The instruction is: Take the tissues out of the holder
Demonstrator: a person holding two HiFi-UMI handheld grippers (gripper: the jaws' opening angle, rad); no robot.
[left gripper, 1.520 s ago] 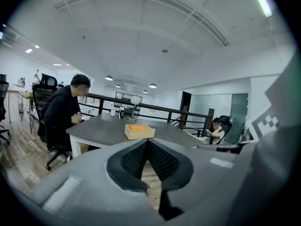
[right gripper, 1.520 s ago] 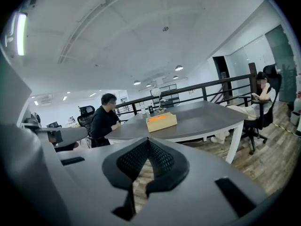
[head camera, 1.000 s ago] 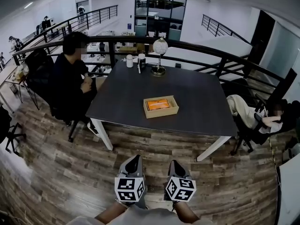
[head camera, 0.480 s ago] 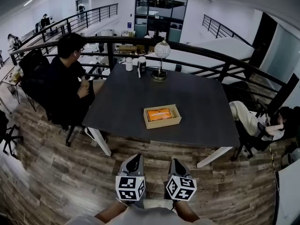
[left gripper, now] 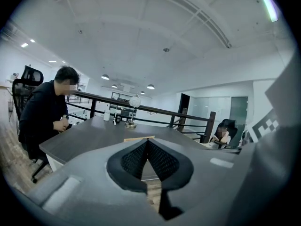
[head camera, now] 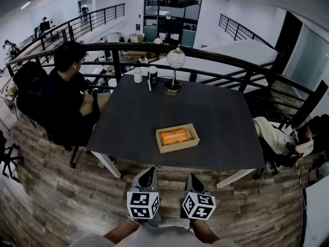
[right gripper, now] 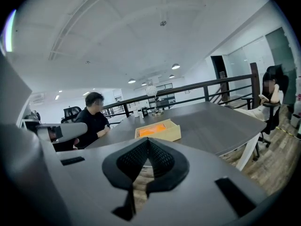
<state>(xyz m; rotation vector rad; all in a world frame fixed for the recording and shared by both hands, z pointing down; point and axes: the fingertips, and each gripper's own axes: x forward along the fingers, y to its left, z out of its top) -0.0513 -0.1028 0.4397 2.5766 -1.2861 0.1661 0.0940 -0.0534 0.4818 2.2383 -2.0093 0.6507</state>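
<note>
A light wooden holder (head camera: 191,143) stands on the dark table (head camera: 216,122), near its front edge, with an orange tissue pack (head camera: 175,136) lying inside. Both grippers hang over the wooden floor, short of the table and apart from the holder. My left gripper (head camera: 148,174) is shut with nothing between its jaws, and so is my right gripper (head camera: 192,179). In the right gripper view the holder (right gripper: 164,134) and its orange pack (right gripper: 152,129) show just above my shut right gripper (right gripper: 148,141). In the left gripper view only the holder's rim (left gripper: 138,138) peeks over my shut left gripper (left gripper: 147,141).
A person in black (head camera: 59,104) sits at the table's left side. Another person (head camera: 288,140) lies back in a chair at the right. A globe lamp (head camera: 175,68), a white bottle (head camera: 138,75) and a dark cup (head camera: 152,77) stand at the far edge, before a black railing (head camera: 241,63).
Both grippers have come closer to the table together, side by side. The holder now sits lower and nearer in the head view. Both pairs of jaws stay shut.
</note>
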